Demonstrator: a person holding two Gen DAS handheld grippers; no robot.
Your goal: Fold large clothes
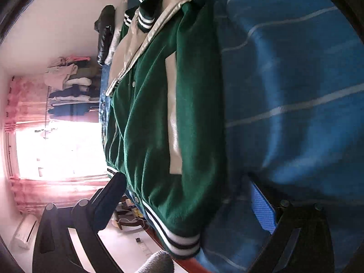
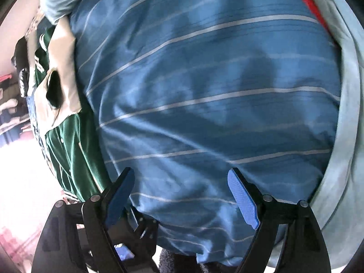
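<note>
While the green varsity jacket (image 1: 159,118) lies spread on the blue striped bedspread (image 1: 295,79), both grippers hang above the bed with nothing in them. The left gripper (image 1: 188,195) has its fingers set wide apart, one blue-padded finger (image 1: 264,207) over bare bedspread and the other out past the jacket's striped hem (image 1: 179,238). The jacket has cream sleeves (image 1: 173,122), a cream hood (image 2: 56,84) and white-and-dark banded cuffs (image 1: 144,19); its snap front faces up. In the right wrist view the right gripper (image 2: 182,195) stands open over the bedspread, well apart from the jacket (image 2: 68,150), which lies at the left edge of that view. A black garment (image 1: 104,34) lies beyond the jacket's hood end. Past the bed, folded clothes (image 1: 70,77) are stacked near a bright window with pink curtains (image 1: 29,104).
</note>
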